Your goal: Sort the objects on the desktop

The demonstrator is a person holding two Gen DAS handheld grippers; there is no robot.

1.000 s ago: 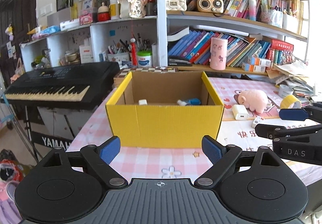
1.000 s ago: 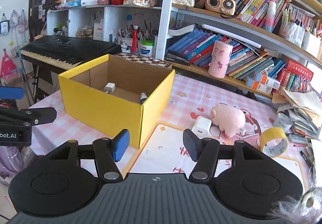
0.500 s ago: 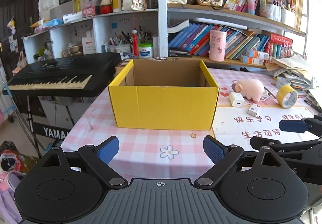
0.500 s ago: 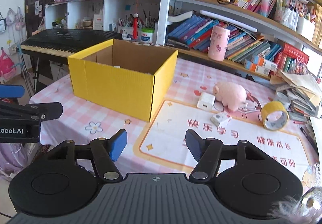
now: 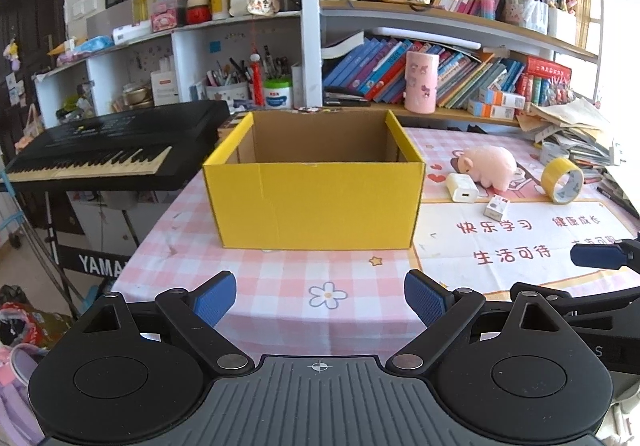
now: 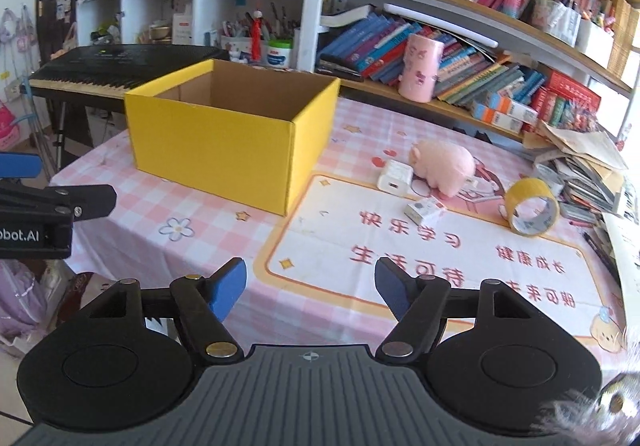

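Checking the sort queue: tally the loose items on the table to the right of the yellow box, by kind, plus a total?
Pink plush pig: 1
White charger: 1
Small white box: 1
Yellow tape roll: 1
Total: 4

All lie outside the yellow box. Both grippers, left and right, are open and hold nothing.

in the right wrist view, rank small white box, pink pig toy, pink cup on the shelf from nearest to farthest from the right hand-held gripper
From the right hand-held gripper:
1. small white box, on the mat, right of centre.
2. pink pig toy, just behind it.
3. pink cup, on the shelf at the table's back.
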